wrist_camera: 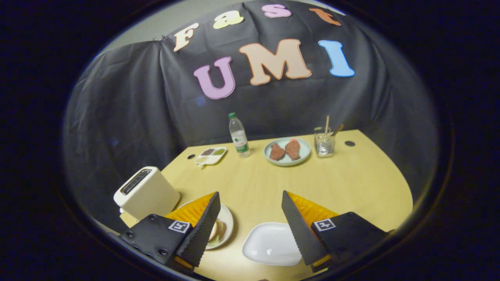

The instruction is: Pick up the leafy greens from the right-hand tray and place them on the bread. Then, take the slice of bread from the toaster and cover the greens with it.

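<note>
My gripper (250, 193) is open, its two fingers spread wide above the wooden table (351, 183) with nothing between them. A white toaster (146, 193) stands just left of the left finger, its top slot dark. A round white plate (228, 222) lies partly under the left finger, and on it I see the edge of a bread slice (217, 230) with a pale green bit beside it. A white tray (271, 244) lies low between the fingers, nearer the right one, and its visible surface is bare.
Beyond the fingers, along the far side, stand a small divided sauce dish (211, 155), a water bottle (239, 134), a pale plate with two pieces of meat (288, 151) and a glass holding utensils (325, 142). Black cloth walls the booth behind the table.
</note>
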Tool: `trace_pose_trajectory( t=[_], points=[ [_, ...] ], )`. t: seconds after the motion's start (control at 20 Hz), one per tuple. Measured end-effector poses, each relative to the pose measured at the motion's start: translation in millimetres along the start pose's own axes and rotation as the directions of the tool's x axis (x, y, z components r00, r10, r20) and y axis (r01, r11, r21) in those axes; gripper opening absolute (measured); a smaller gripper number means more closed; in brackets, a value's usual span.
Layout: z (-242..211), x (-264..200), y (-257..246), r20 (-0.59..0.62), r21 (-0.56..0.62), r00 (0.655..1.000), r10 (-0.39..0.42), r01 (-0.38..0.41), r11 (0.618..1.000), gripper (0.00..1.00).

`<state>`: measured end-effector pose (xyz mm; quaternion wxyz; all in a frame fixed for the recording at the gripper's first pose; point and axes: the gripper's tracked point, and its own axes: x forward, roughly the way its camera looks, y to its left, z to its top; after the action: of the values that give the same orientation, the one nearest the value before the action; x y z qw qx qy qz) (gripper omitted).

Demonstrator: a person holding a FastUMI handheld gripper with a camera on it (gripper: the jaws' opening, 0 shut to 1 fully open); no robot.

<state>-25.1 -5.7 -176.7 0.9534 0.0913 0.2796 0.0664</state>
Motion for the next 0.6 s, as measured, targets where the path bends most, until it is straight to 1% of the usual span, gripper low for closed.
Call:
trace_pose_trajectory(
  t=[0.1, 0.25, 0.4, 0.5, 0.6],
  points=[
    [26.8, -9.6, -13.7, 0.068, -0.008, 0.997, -0.044, 0.045, 0.999, 0.98],
    [66.3, -23.5, -26.0, 0.187, -0.019, 0.979, -0.077, 0.082, 0.996, 0.98],
    [101.8, -36.9, -40.5, 0.316, -0.062, 0.941, -0.119, 0.146, 0.987, 0.98],
    [118.5, -47.2, -45.3, 0.374, -0.076, 0.917, -0.14, 0.181, 0.981, 0.98],
    [129.3, -54.8, -47.3, 0.407, -0.086, 0.901, -0.151, 0.203, 0.975, 0.98]
  ],
)
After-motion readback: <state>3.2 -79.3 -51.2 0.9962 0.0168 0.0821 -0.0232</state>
